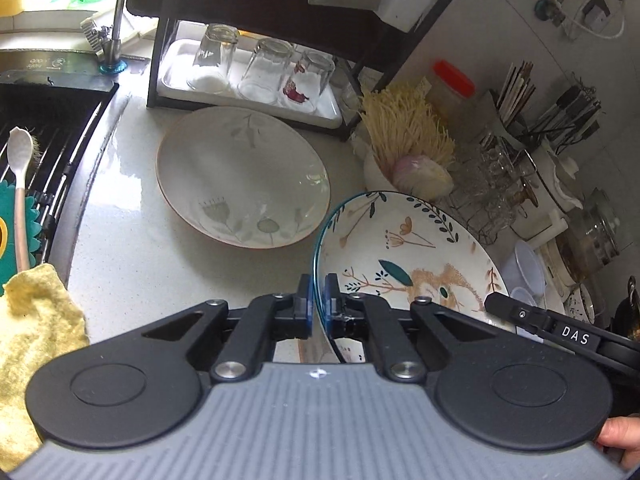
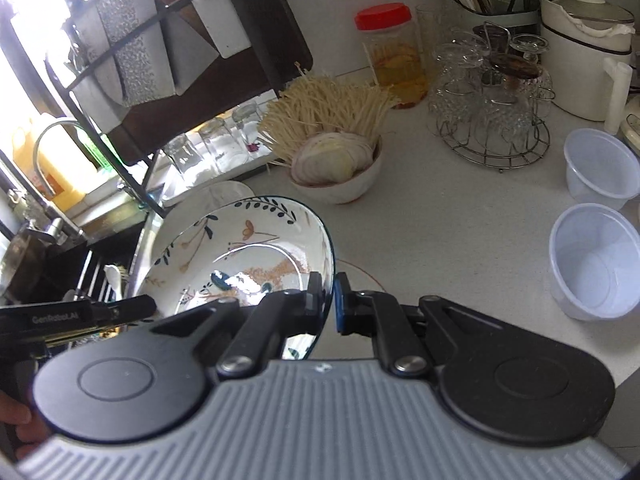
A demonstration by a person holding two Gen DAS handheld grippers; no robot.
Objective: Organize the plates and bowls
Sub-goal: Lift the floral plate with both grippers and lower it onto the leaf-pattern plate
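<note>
Left gripper point(image 1: 318, 298) and right gripper point(image 2: 329, 300) both pinch opposite rims of the blue-rimmed floral ceramic plate point(image 1: 404, 256), held tilted above the white speckled counter point(image 1: 132, 256). The pale leaf-patterned ceramic plate point(image 1: 244, 176) lies flat just left of the floral plate. Risk: thin rim grips, so uneven pull could slip the plate, dropping it onto the leaf plate or the white bowl of noodles and onion point(image 2: 340, 172) behind.
</note>
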